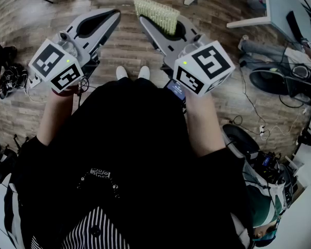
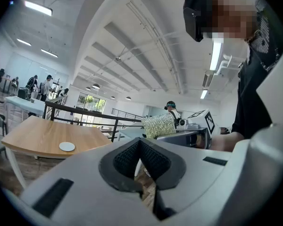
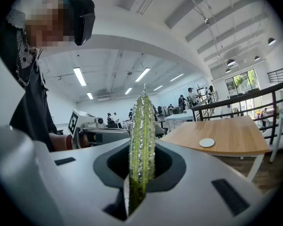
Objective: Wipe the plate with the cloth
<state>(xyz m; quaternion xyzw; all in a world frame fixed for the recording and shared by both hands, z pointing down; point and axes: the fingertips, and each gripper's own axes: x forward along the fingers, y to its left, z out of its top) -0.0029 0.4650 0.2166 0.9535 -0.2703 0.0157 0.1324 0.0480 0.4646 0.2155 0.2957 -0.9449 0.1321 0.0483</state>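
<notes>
I stand holding both grippers up in front of me, over the wooden floor. My right gripper (image 1: pixel 151 25) (image 3: pixel 141 150) is shut on a green, nubbly cloth (image 1: pixel 156 13) (image 3: pixel 142 114) that sticks up out of its jaws. The cloth (image 2: pixel 159 125) also shows in the left gripper view. My left gripper (image 1: pixel 110 15) (image 2: pixel 139 144) is shut with nothing in it. A small white plate (image 2: pixel 67 146) (image 3: pixel 207 142) lies on a round-cornered wooden table (image 2: pixel 35 134) (image 3: pixel 228 128), well away from both grippers.
A dark railing (image 2: pixel 85 113) runs behind the table. White table legs (image 1: pixel 249 21) stand at the far right, with cables and bags (image 1: pixel 280 79) on the floor there. More gear (image 1: pixel 10 74) lies at the left. People stand far off in the hall.
</notes>
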